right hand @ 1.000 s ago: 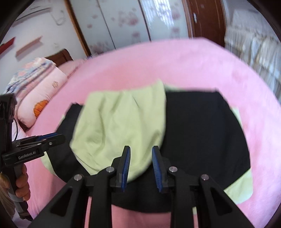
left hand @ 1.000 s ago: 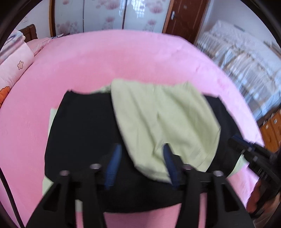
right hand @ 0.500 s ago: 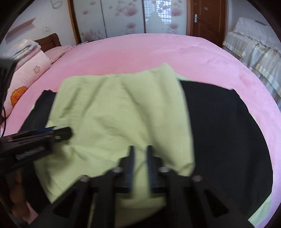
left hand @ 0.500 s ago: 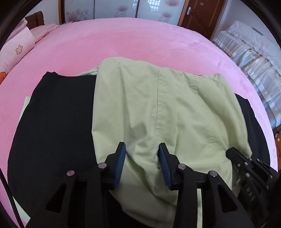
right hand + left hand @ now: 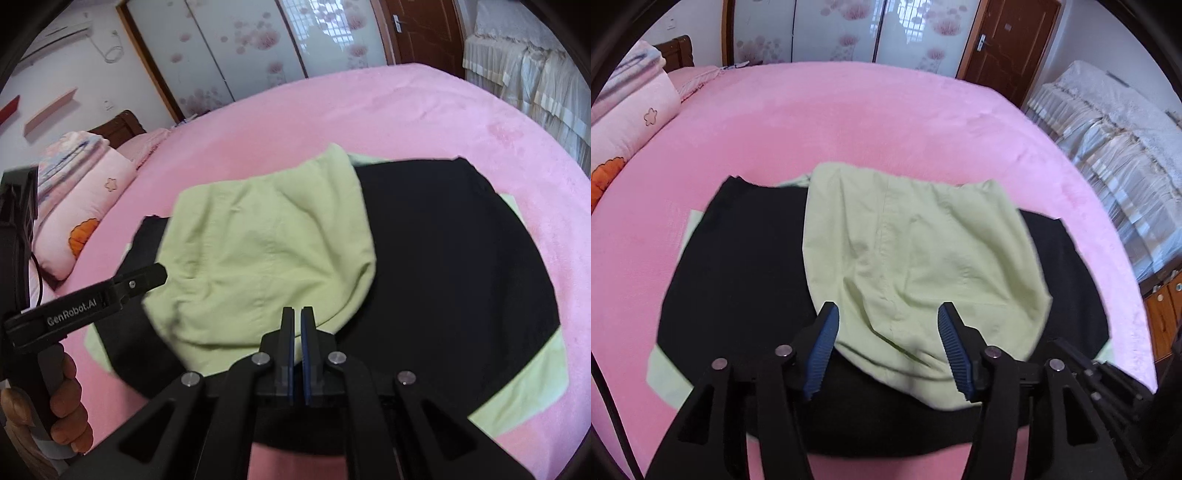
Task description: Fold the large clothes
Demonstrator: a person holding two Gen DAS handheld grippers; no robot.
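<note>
A light green garment point(image 5: 916, 258) lies folded over a black cloth point(image 5: 738, 266) on the pink bed point(image 5: 849, 122); light green corners stick out under the black cloth. My left gripper point(image 5: 886, 347) is open, its blue pads either side of the garment's near edge, holding nothing. My right gripper point(image 5: 297, 332) is shut with its pads together at the garment's near edge point(image 5: 258, 251); no cloth shows between them. The left gripper also shows in the right wrist view point(image 5: 144, 278), at the garment's left edge.
Pink pillows point(image 5: 92, 184) and folded bedding lie at the bed's left. A white covered sofa point(image 5: 1108, 147) stands to the right. A brown door point(image 5: 1008, 44) and floral sliding wardrobe doors point(image 5: 831, 29) are behind. A wooden cabinet point(image 5: 1167, 317) is at the right edge.
My left gripper has opened wide and pulled back from the green garment. My right gripper has closed fully and also drawn back. The garment now rests on the black cloth.
</note>
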